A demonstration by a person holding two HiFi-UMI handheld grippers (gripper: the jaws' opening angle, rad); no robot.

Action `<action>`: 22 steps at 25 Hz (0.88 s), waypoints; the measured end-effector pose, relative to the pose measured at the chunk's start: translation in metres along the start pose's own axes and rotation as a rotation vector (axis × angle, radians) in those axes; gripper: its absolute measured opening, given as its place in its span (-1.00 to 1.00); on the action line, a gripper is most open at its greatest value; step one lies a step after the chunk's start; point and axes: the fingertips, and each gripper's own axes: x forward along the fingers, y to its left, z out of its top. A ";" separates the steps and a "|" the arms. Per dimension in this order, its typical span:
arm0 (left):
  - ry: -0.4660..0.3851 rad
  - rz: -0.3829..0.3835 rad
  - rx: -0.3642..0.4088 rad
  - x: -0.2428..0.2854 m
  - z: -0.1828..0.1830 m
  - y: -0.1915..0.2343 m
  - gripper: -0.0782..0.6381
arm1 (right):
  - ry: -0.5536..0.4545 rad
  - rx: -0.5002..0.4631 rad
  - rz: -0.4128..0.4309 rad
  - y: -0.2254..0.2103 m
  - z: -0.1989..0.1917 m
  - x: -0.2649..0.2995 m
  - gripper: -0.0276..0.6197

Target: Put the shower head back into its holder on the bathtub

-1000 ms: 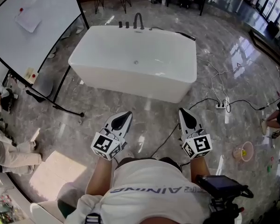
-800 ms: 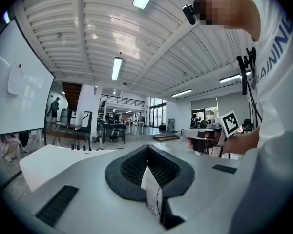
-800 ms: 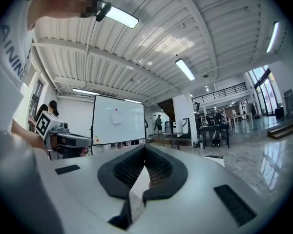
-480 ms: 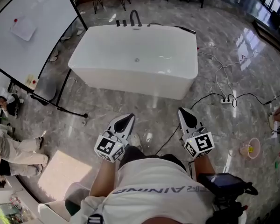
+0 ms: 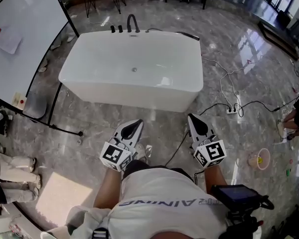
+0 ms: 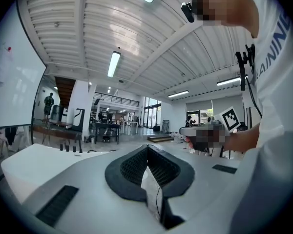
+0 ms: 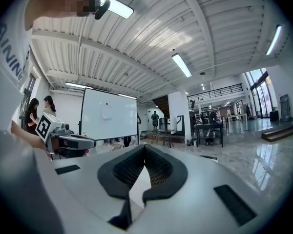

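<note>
The white bathtub (image 5: 132, 91) stands on the marble floor ahead of me in the head view. A dark faucet (image 5: 133, 22) and small knobs (image 5: 116, 29) sit on its far rim. A dark shower head (image 5: 188, 35) lies along the far right rim, its hose trailing to the floor. My left gripper (image 5: 135, 125) and right gripper (image 5: 192, 118) hover side by side over the floor, short of the tub's near wall. Both are shut and hold nothing. In the gripper views, the left gripper (image 6: 147, 148) and the right gripper (image 7: 144, 149) have their pads pressed together.
A whiteboard (image 5: 21, 31) on a black stand (image 5: 54, 114) is left of the tub. Cables and a power strip (image 5: 232, 110) lie on the floor to the right, with a pink bucket (image 5: 259, 160) nearer me. People sit at the left edge (image 5: 10, 169) and right edge (image 5: 298, 114).
The bathtub has come closer and slid left in the head view as I walked toward it. Both grippers travelled along, still shut and side by side.
</note>
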 end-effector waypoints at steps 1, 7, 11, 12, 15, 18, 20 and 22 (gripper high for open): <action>-0.003 -0.010 0.003 0.007 0.002 0.011 -0.74 | 0.001 -0.004 -0.005 -0.002 0.002 0.013 -0.90; -0.004 -0.027 -0.022 0.027 0.012 0.099 -0.74 | 0.021 -0.005 -0.042 -0.006 0.011 0.098 -0.89; -0.003 -0.023 -0.036 0.032 0.013 0.162 -0.74 | 0.045 -0.022 -0.064 -0.004 0.011 0.152 -0.90; -0.002 -0.022 -0.040 0.033 0.011 0.178 -0.74 | 0.048 -0.025 -0.068 -0.002 0.010 0.165 -0.90; -0.002 -0.023 -0.061 0.030 0.004 0.220 -0.74 | 0.052 -0.032 -0.079 0.008 0.007 0.202 -0.90; 0.007 -0.022 -0.059 0.024 -0.001 0.251 -0.74 | 0.064 -0.038 -0.084 0.019 0.007 0.230 -0.90; 0.006 -0.011 -0.075 0.018 -0.005 0.266 -0.74 | 0.079 -0.045 -0.079 0.025 0.005 0.242 -0.90; -0.001 0.002 -0.095 0.015 -0.007 0.278 -0.74 | 0.088 -0.048 -0.077 0.026 0.005 0.254 -0.90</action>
